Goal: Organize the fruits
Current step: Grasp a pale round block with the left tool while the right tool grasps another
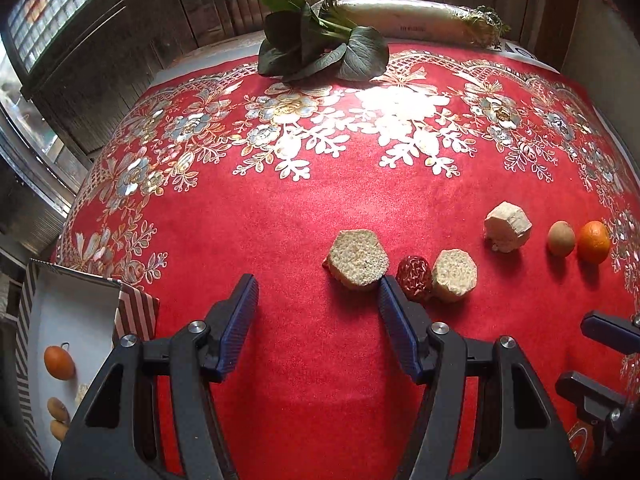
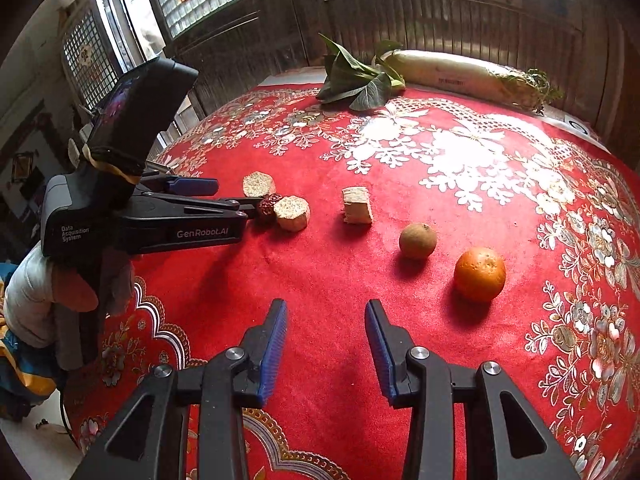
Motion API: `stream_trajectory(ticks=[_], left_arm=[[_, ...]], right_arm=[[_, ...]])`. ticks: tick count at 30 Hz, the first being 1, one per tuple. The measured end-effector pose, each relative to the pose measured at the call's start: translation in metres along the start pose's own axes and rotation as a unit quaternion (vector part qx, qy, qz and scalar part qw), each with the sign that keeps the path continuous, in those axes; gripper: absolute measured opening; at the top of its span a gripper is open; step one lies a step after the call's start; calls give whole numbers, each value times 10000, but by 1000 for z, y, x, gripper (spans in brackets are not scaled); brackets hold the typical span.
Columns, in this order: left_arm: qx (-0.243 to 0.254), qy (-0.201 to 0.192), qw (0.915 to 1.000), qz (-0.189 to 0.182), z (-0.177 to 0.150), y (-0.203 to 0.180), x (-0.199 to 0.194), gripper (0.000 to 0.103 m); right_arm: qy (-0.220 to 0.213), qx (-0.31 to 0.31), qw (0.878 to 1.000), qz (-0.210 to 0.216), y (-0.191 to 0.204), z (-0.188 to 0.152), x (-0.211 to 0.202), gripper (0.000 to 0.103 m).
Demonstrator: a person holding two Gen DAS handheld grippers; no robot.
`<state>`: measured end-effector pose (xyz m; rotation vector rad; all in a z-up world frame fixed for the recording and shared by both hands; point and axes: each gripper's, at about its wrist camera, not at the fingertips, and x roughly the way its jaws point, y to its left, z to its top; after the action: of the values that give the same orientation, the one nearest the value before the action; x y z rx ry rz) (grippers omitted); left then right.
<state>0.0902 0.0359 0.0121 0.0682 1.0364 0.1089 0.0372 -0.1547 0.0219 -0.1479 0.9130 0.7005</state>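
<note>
On a red floral-embroidered tabletop (image 2: 400,300), the left gripper (image 1: 316,292) hovers with jaws released beside a wrinkled red jujube (image 1: 414,278) and tan hexagonal chunks (image 1: 356,262). The right gripper (image 2: 326,320), jaws empty and apart, sits near a round orange tangerine (image 2: 479,275) and a brown longan (image 2: 417,241).

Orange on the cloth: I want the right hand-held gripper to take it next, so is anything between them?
Nothing visible: only bare red cloth lies between the open right hand-held gripper and the orange. The brown fruit sits beyond.
</note>
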Motion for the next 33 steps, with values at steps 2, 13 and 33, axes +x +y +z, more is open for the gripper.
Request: stream_trajectory(ticks=[2,13,33], left_arm=[[1,2,10000,-41,5,-1,2,62],[-87,20,9998,-153,23,-3,12,62],[-230,99,9980,-579,5,24,-19,31]], right_arm=[[2,-5,10000,21,-1,0,1,39],[78,-190,9998,61,3,6,7,39],[115,-594,9981,-73,22,60,73,39]])
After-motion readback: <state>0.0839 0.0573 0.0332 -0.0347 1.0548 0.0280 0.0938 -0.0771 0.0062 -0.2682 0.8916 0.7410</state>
